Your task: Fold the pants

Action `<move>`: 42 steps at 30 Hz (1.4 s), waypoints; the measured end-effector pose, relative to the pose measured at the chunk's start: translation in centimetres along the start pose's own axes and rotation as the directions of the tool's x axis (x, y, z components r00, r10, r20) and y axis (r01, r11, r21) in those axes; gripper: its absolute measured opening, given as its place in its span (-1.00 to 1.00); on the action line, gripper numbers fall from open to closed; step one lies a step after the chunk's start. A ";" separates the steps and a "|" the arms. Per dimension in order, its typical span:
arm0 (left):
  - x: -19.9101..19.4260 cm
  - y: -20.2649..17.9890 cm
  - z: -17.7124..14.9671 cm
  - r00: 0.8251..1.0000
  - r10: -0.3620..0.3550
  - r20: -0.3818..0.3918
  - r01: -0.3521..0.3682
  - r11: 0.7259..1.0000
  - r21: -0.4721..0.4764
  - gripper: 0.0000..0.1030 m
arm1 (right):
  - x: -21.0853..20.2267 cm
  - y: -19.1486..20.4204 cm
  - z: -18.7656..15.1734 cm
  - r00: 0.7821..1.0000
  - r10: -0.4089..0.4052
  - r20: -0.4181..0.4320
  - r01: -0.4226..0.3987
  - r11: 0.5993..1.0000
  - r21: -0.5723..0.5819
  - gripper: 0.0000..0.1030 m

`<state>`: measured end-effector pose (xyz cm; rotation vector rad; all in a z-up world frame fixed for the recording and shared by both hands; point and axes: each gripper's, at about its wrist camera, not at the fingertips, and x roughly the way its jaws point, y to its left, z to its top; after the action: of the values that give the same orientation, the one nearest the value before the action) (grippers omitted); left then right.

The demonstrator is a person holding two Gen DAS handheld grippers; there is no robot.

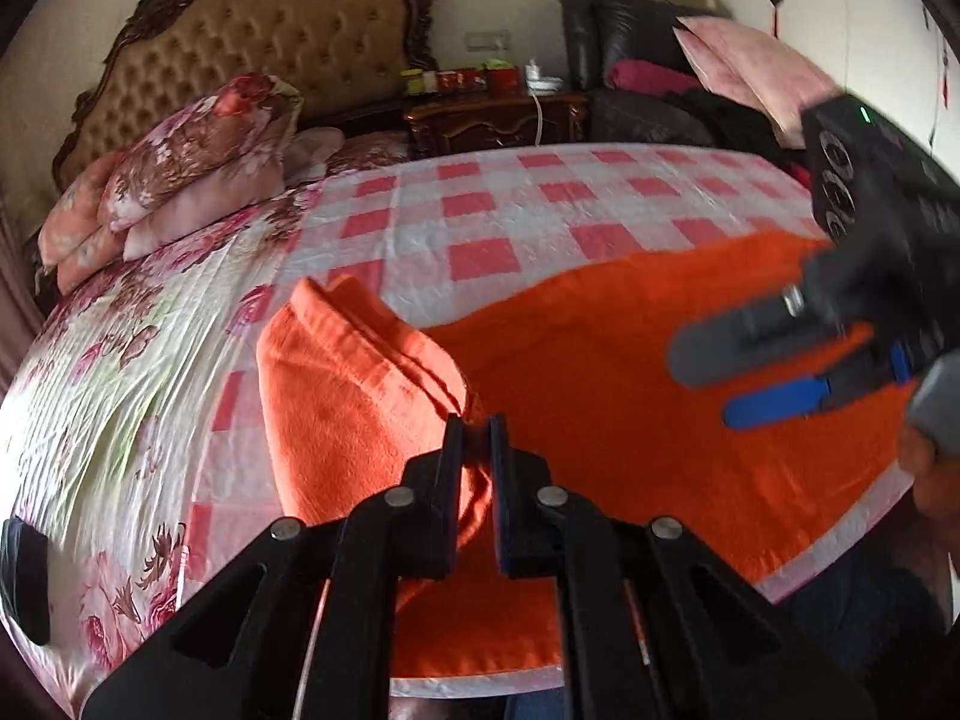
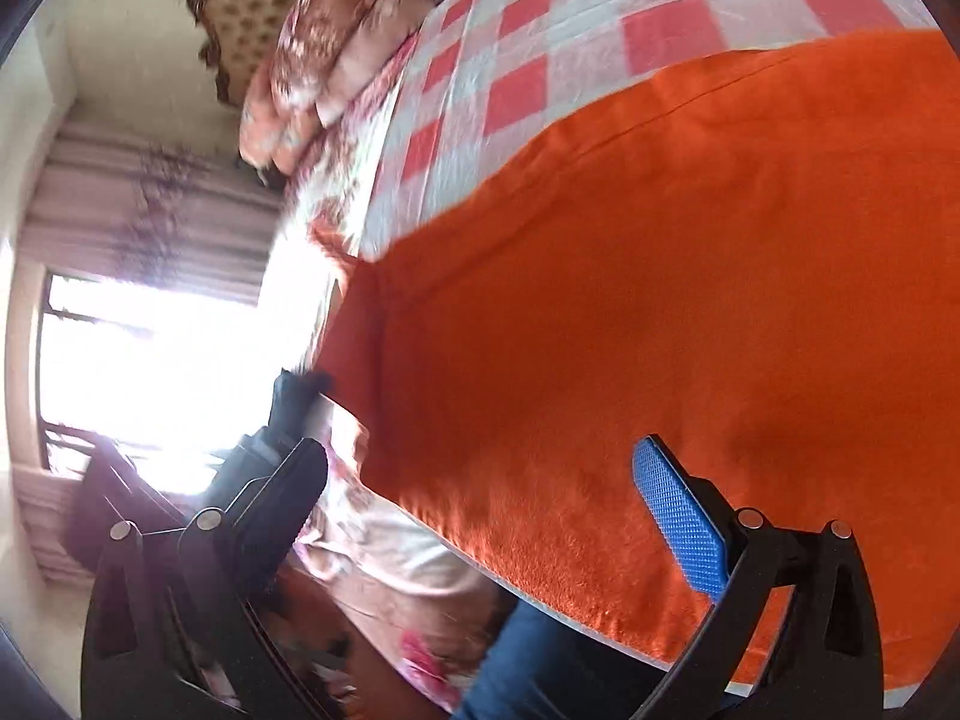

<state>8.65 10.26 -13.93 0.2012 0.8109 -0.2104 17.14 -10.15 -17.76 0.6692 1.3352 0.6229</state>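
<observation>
Bedroom with a tufted headboard [image 1: 264, 36]; on the checked bedspread [image 1: 480, 204] lies one pair of orange pants [image 1: 630, 360], long axis running left to right along the near edge. Their left end is lifted, pinched in the nearly closed left gripper [image 1: 477, 438]. The right gripper [image 2: 480, 480], jaws wide apart and holding nothing, hovers over the right half. Two floral pillows [image 1: 180, 168] sit far left.
</observation>
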 end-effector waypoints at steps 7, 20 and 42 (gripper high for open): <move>0.6 -1.5 -2.3 0.999 -0.002 -0.040 0.003 1.000 0.029 -0.84 | 2.2 0.4 1.7 0.996 0.078 -0.041 -0.077 0.996 0.046 0.88; -3.1 -4.3 -3.6 0.996 -0.076 0.039 0.068 0.983 0.169 -0.84 | 8.9 7.0 3.3 0.986 0.008 -0.167 -0.025 0.994 -0.105 -0.13; 0.4 -4.5 -5.8 0.986 0.119 0.113 -0.136 0.978 0.157 0.28 | 7.6 4.9 2.6 0.984 -0.091 -0.152 0.080 0.994 -0.077 -0.88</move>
<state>3.72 7.40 -18.52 0.3935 0.6751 -0.1654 20.55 -1.39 -18.82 0.5113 1.4714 0.6605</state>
